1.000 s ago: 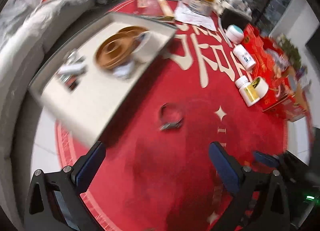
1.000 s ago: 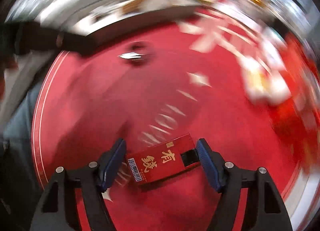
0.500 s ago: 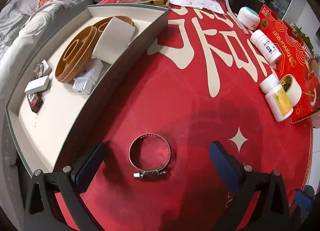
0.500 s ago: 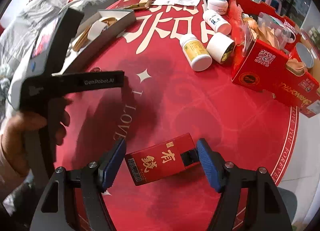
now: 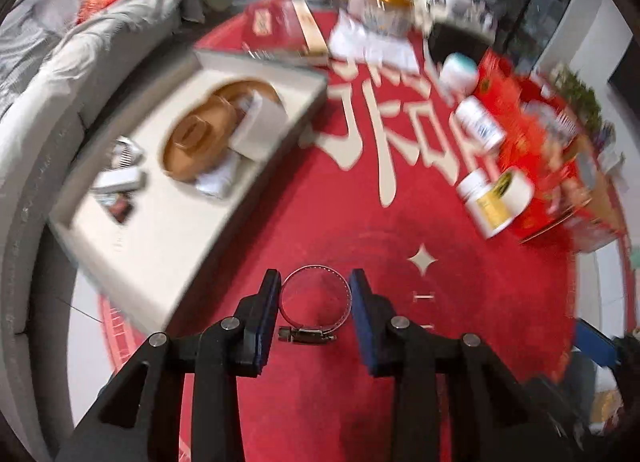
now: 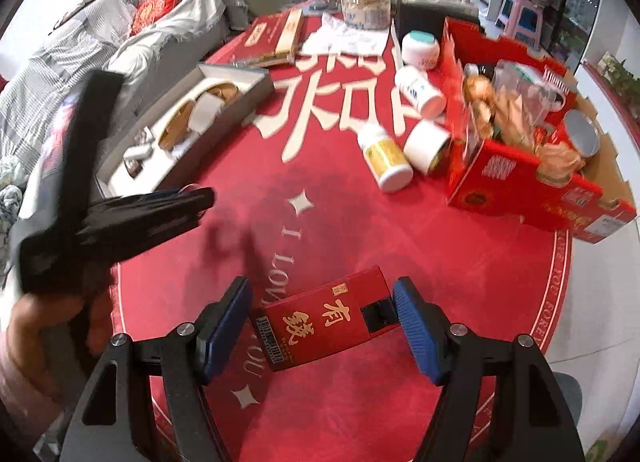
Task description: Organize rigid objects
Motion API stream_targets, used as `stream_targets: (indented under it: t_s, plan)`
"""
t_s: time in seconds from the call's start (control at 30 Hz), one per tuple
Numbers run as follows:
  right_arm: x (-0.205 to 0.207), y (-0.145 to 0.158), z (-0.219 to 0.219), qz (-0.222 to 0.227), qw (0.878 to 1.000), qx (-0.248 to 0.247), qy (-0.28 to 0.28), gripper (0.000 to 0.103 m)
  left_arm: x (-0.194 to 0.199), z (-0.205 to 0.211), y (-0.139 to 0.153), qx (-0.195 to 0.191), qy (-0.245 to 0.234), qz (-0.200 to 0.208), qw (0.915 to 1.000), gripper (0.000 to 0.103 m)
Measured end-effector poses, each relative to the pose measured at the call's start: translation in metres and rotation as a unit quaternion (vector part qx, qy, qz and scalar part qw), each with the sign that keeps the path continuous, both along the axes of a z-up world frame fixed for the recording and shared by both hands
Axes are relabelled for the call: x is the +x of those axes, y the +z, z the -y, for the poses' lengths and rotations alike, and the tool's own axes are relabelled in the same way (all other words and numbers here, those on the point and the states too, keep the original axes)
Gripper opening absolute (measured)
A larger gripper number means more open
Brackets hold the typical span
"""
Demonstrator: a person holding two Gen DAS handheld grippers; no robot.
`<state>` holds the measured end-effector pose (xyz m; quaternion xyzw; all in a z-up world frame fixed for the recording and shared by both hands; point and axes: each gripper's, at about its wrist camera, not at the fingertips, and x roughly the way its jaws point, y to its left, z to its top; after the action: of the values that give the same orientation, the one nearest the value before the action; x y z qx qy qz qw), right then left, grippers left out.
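A metal hose clamp (image 5: 308, 335) lies ring-flat on the red tablecloth (image 5: 360, 230). My left gripper (image 5: 314, 302) is closing on it, and both blue pads touch the ring's sides. In the right wrist view a red box with gold characters (image 6: 304, 326) hangs slightly above the cloth, with my right gripper (image 6: 322, 314) shut on its two ends. A grey-walled tray (image 5: 132, 246) stands at the left of the table. It holds tan round discs (image 5: 200, 142), a white card and small items. A hand (image 6: 28, 326) carries the left tool at the left of the right wrist view.
White pill bottles (image 6: 386, 158) and a white tape roll (image 6: 426, 146) lie by an open red carton (image 6: 520, 186) full of goods at the right. A gold-lidded jar (image 6: 366, 6), a cream pot (image 6: 420, 48) and a flat red box (image 6: 272, 34) sit at the back. A sofa lies beyond.
The left jaws went from wide open to closed around the hose clamp. The right gripper kept the red box and rose, so more of the table shows.
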<state>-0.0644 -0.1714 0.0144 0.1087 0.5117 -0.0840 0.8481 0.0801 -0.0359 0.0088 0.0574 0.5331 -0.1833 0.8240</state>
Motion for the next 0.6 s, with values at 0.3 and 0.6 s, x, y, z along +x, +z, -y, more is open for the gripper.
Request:
stream_targets:
  t_s: [0.3,0.6]
  plan:
    - [0.029,0.068,-0.03,0.082,0.997,0.005,0.009,0.074,-0.014,-0.064,0.115,-0.068,0.079,0.09,0.9905,0.038]
    - [0.078,0.142,-0.072,0.143,0.988,0.022,0.049,0.074,0.008,-0.107,0.176,-0.06,0.134,0.165,0.9753,0.038]
